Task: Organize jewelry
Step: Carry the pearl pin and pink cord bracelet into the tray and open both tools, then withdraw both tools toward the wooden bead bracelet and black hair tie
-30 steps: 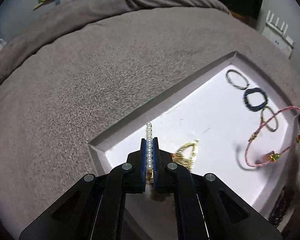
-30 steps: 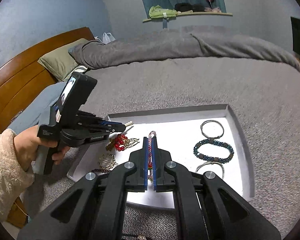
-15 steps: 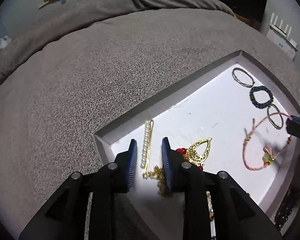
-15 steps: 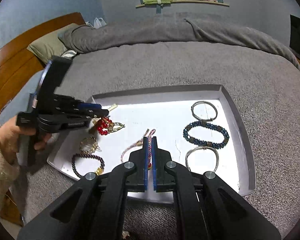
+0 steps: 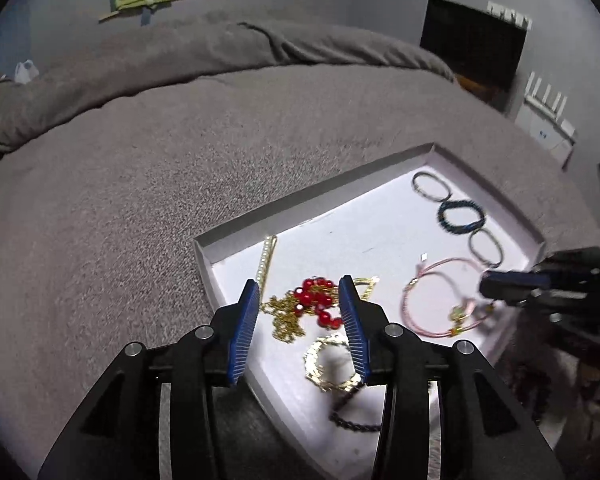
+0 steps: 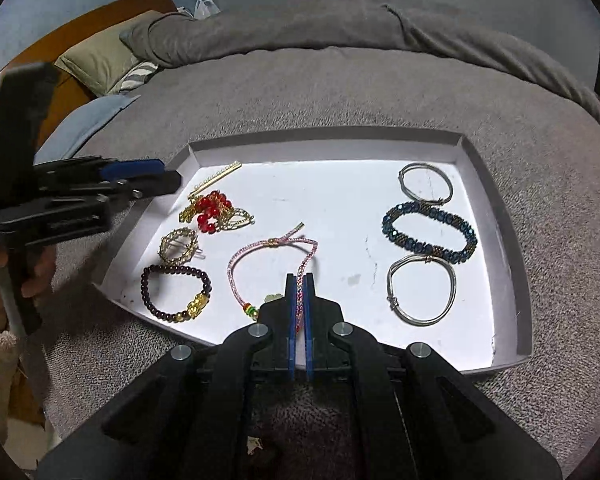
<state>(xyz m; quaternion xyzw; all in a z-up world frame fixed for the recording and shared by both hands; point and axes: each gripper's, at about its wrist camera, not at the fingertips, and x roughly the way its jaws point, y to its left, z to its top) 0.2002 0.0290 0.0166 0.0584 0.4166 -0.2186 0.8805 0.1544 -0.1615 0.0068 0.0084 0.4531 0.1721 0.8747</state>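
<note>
The pink cord bracelet (image 6: 274, 268) lies as an open loop near the middle of the white tray (image 6: 496, 200), its near strand running up between the fingers of the right gripper (image 6: 299, 280), whose jaws are pressed narrow on that cord just beside the small coloured beads; the loop's far end with its gold knot rests on the tray floor. To the left of it lie a dark bead bracelet (image 6: 176, 292) with a gold charm, a small gold ring-shaped piece (image 6: 179, 245), a cluster of red beads tangled with gold chain (image 6: 214, 210), and a pearl bar clip (image 6: 216, 179) close to the far left corner of the tray. On the right side of the tray three bracelets sit in a row, well apart from the cord: a thin silver bangle (image 6: 425, 182) farthest, a blue bead bracelet (image 6: 430, 232) in the middle, and a second silver bangle (image 6: 422, 290) nearest. The left gripper (image 5: 298, 292) hangs above the tray's left corner with nothing between its blue pads; its jaws have just been opening and now stand moderately wide, framing the red beads and gold chain (image 5: 312, 304) below, with the pearl bar clip (image 5: 267, 256) lying free just beyond its left finger. A hand (image 6: 4, 272) in a fuzzy cream sleeve holds that left gripper. The tray rests on a grey blanket (image 6: 340, 88) spread over a bed, with a green pillow (image 6: 96, 56) and wooden headboard (image 6: 100, 20) at the far left
</note>
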